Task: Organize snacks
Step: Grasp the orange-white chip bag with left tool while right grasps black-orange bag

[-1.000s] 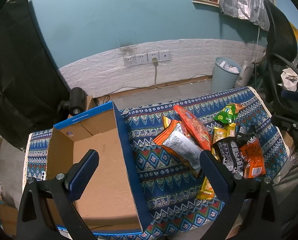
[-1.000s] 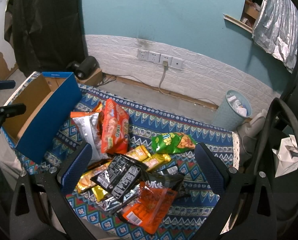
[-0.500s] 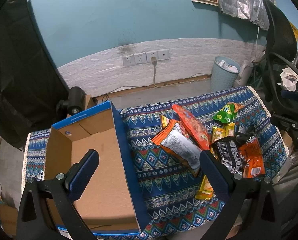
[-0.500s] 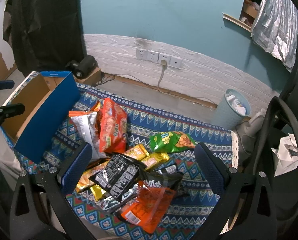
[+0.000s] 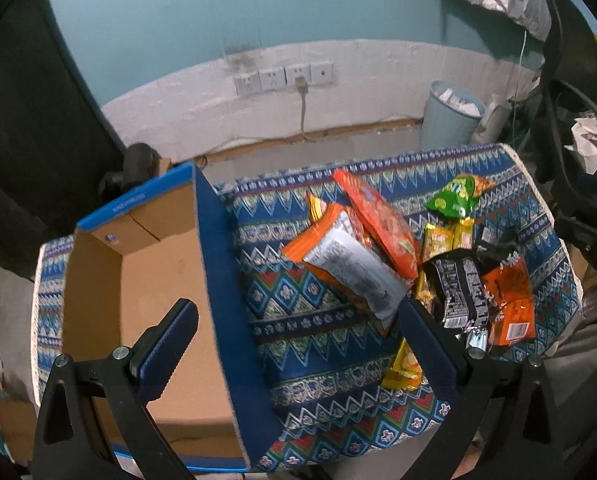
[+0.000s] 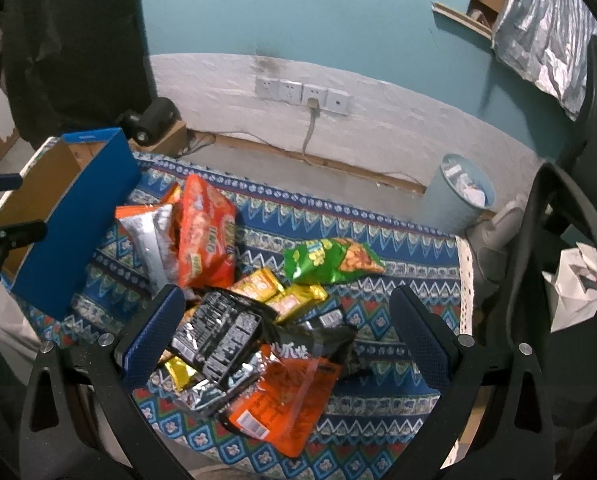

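We hold the left tongs (image 5: 294,326) spread wide with nothing between them, above the right wall of the blue cardboard box (image 5: 212,280), whose brown inside is bare. A strip of white print runs along its far rim, too small for us to read. The right tongs (image 6: 288,320) are likewise wide apart and grip nothing, hanging over the heap of snacks on the patterned tabletop (image 6: 398,280).

In that heap, a black packet (image 6: 218,334) shows only its back panel of fine white text, illegible to us. Under it lies an orange-and-black bag (image 6: 286,392) with white Chinese characters on its dark band and a barcode label at its lower corner. A large orange bag (image 6: 206,232) leans on a silver-backed orange packet (image 6: 154,240); its lettering is blurred. The green bag (image 6: 326,260) lies apart to the right, its yellow writing unreadable, and gold wrappers (image 6: 282,292) sit between it and the black packet.
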A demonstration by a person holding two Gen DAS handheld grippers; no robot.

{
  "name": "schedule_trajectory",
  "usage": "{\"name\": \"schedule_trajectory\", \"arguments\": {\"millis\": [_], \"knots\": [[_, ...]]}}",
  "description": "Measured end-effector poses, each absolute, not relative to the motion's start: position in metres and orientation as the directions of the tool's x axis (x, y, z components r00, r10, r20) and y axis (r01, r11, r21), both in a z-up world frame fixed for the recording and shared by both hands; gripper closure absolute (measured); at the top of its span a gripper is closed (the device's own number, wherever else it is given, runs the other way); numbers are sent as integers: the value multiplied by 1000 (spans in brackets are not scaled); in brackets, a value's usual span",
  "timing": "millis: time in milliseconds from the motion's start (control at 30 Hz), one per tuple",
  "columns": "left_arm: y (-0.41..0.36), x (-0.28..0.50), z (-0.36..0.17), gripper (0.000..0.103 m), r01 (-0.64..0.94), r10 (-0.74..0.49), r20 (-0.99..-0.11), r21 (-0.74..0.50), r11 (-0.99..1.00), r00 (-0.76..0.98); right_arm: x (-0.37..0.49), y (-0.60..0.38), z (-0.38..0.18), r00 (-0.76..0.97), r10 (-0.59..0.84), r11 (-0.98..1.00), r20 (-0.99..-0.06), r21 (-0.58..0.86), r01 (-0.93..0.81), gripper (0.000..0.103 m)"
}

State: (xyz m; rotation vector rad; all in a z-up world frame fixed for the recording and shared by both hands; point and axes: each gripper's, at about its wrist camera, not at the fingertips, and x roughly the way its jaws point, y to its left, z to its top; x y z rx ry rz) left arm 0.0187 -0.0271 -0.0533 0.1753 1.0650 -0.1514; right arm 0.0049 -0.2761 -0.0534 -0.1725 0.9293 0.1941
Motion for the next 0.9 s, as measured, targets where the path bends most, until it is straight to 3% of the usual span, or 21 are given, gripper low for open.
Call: {"name": "schedule_trajectory", "arguments": {"millis": [433,900], "knots": [[-63,24,-103,1,276,22,-927,134,952,374,13,-318,-150,345,56,992,-937,14,-123,3],[-69,42,-147,1,231,40,-960,107,967,277,18,-318,-209,215,78,991,-973,53,-119,3]]}}
